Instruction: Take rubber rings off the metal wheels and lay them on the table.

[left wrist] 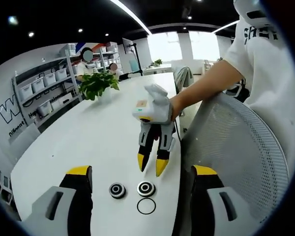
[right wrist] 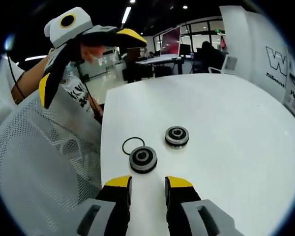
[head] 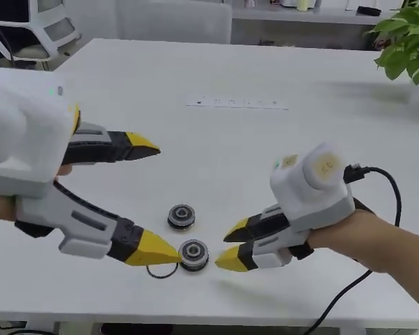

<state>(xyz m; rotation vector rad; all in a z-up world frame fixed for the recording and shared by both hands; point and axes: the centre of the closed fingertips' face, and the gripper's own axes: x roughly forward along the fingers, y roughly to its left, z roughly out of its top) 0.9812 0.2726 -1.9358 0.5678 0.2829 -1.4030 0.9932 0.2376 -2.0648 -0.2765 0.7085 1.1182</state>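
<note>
Near the table (head: 279,300) edge lay one black ring (head: 162,271), already off. Beside it sat a wheel (head: 193,253), between my wide-open left gripper (head: 165,202) and barely open right gripper (head: 223,246), both empty. I thought one should pin it while the other peeled gently. Farther sat another wheel (head: 181,216). Far off, a wall (right wrist: 278,59) showed a big W.

Counted on the table (head: 216,63): two metal wheels (head: 193,253), the second (head: 181,216) just behind the first, and one loose rubber ring (head: 162,271) lying flat beside the nearer wheel. Two grippers, the left gripper (head: 167,202) and the right gripper (head: 223,246), with two yellow-tipped jaws apiece, four tips in all. One black cable (head: 387,185), one socket strip (head: 237,103), one leafy plant (head: 408,38). One white mesh chair back (left wrist: 236,142) in the left gripper view.
</note>
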